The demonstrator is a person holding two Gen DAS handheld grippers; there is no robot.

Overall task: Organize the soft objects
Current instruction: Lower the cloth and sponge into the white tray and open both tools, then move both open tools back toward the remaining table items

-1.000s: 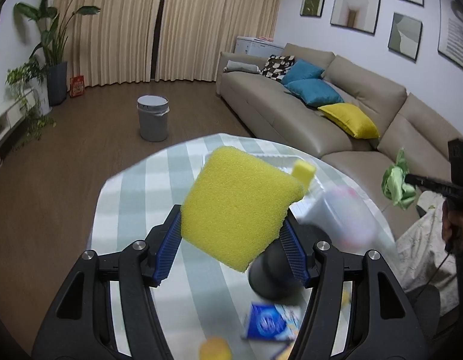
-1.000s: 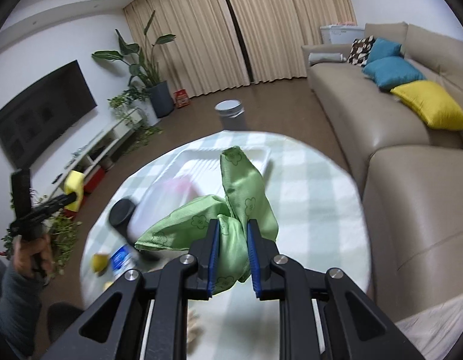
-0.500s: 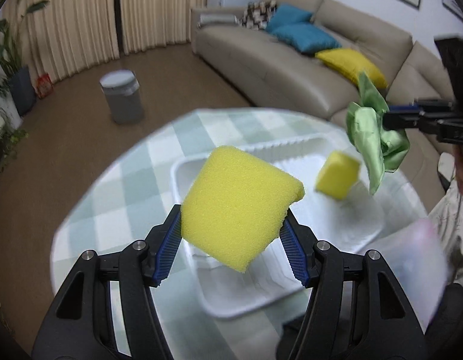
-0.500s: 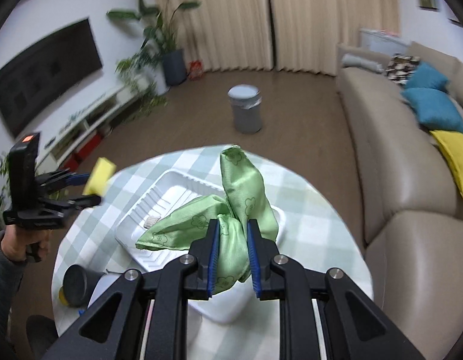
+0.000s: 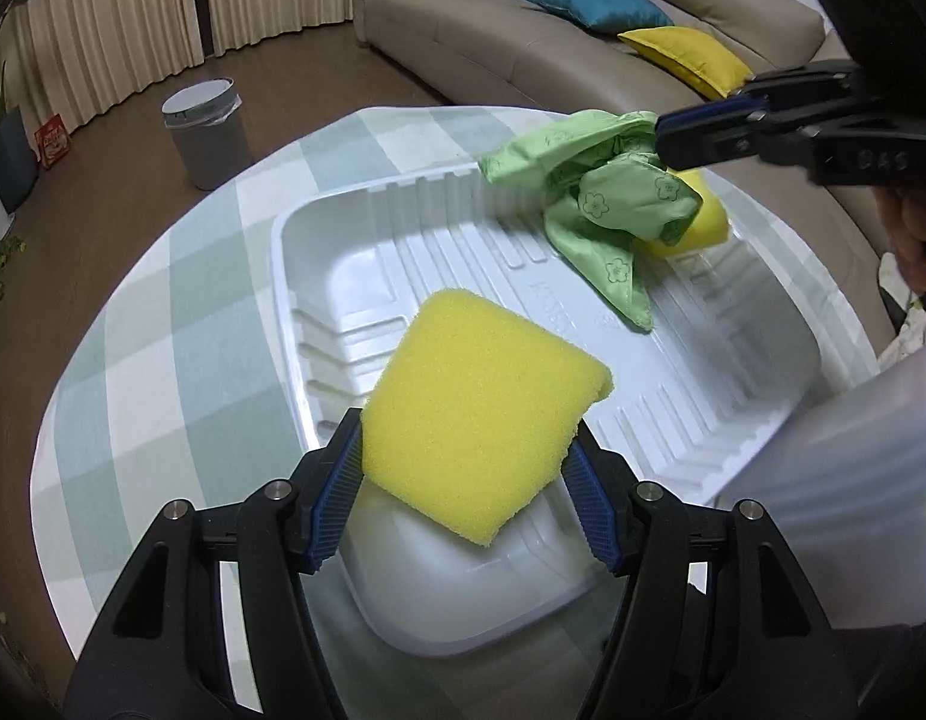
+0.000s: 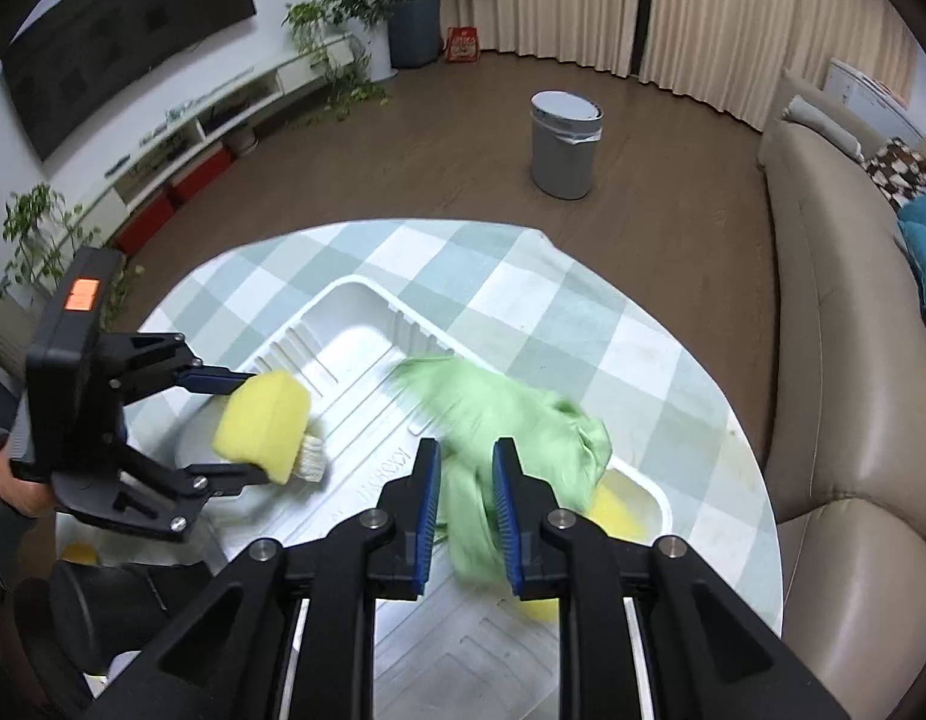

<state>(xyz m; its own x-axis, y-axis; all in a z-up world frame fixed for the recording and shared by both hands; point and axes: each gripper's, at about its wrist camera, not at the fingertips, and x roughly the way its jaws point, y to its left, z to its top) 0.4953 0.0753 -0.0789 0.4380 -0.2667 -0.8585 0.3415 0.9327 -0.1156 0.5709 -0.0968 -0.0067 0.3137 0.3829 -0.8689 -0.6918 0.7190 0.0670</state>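
My left gripper (image 5: 463,474) is shut on a big yellow sponge (image 5: 481,408) and holds it over the near end of the white tray (image 5: 319,228); it also shows in the right wrist view (image 6: 262,426). My right gripper (image 6: 468,474) has its jaws parted around a green flowered cloth (image 6: 511,414), which blurs and hangs between them over the tray (image 6: 343,336). In the left wrist view the cloth (image 5: 607,192) dangles from the right gripper (image 5: 661,138) onto a second yellow sponge (image 5: 697,216) that lies in the tray's far corner.
The tray sits on a round table with a green checked cloth (image 5: 181,300). A translucent container (image 5: 853,480) stands at the tray's right. A black round object (image 6: 103,600) lies at the table's near left. A grey bin (image 6: 565,144) and a sofa (image 6: 835,300) stand beyond.
Both grippers have come down over the tray. My right gripper's jaws have parted and the green cloth is slipping out. The left still grips the sponge.
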